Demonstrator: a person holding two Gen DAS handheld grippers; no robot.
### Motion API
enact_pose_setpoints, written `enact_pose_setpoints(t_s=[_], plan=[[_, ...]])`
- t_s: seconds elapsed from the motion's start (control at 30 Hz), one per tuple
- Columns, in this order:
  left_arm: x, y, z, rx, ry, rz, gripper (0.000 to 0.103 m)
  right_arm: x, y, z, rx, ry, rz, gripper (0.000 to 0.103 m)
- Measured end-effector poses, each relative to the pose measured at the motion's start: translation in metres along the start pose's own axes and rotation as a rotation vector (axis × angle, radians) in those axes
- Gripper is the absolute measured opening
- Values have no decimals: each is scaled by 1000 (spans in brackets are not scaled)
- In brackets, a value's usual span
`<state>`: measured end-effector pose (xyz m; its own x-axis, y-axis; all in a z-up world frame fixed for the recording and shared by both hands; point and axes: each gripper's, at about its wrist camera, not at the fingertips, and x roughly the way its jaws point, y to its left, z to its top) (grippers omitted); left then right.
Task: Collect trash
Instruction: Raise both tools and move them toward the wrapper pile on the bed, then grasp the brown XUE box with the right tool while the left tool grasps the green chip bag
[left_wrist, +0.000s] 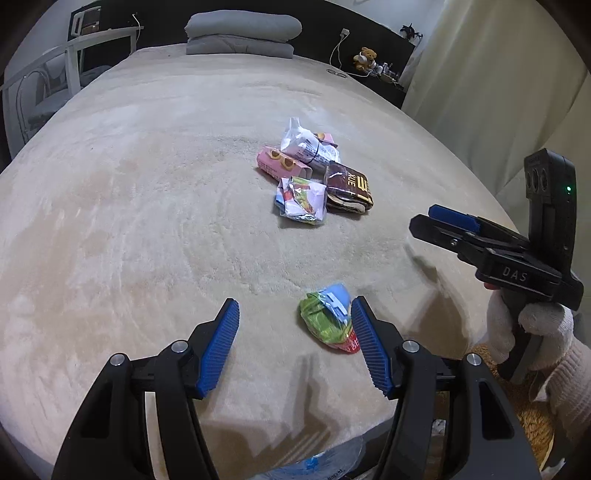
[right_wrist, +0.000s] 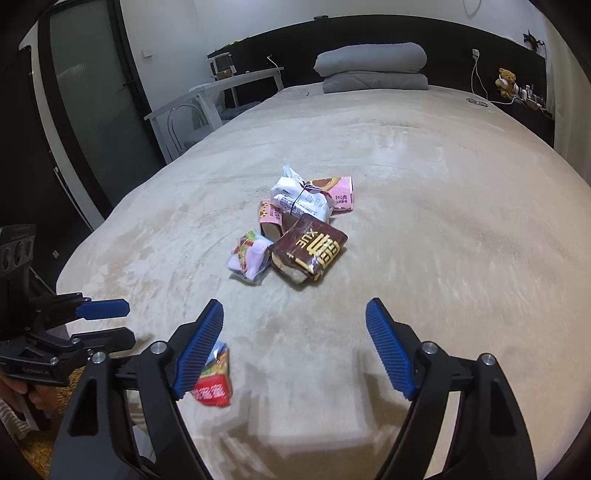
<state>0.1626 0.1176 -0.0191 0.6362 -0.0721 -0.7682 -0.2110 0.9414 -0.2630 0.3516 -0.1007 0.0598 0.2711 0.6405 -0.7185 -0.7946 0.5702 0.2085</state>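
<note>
A crumpled green, blue and red wrapper (left_wrist: 327, 321) lies alone on the beige bed cover (left_wrist: 147, 221), close to the near edge. My left gripper (left_wrist: 291, 314) hangs over it, open, and the wrapper shows just inside its right pad without being pinched. Farther up the bed sits a small pile: a white bag (left_wrist: 306, 147), a pink box (left_wrist: 280, 166), a brown packet (left_wrist: 347, 188) and a colourful crushed wrapper (left_wrist: 301, 199). My right gripper (right_wrist: 295, 314) is wide open with nothing between its pads and points toward the pile (right_wrist: 295, 229). The lone wrapper (right_wrist: 214, 376) lies beside its left finger.
A folded grey blanket (left_wrist: 242, 33) lies at the head of the bed. A white table and chair (right_wrist: 207, 99) stand at the left side, a curtain (left_wrist: 498, 92) at the right. A clear and blue plastic bag (left_wrist: 317, 465) shows below the bed's near edge.
</note>
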Motion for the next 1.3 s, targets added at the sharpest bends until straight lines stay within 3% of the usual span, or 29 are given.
enact_pose_setpoints(t_s=[0.3, 0.63, 0.7, 0.77, 1.13, 1.2, 1.3], plan=[[7, 14, 21, 2, -4, -2, 62, 60, -3, 34, -164, 39, -20, 87], [7, 23, 24, -8, -4, -10, 62, 94, 2, 38, -332, 85, -28, 87], [8, 23, 23, -4, -2, -7, 62, 97, 2, 38, -356, 91, -24, 81], [8, 22, 22, -4, -2, -7, 62, 99, 3, 38, -374, 102, -23, 71], [9, 14, 17, 20, 0, -8, 62, 78, 5, 37, -370, 63, -39, 70], [11, 10, 15, 32, 4, -9, 72, 70, 3, 38, -354, 50, -41, 70], [18, 2, 12, 53, 24, -19, 73, 59, -2, 38, -324, 30, -52, 70]])
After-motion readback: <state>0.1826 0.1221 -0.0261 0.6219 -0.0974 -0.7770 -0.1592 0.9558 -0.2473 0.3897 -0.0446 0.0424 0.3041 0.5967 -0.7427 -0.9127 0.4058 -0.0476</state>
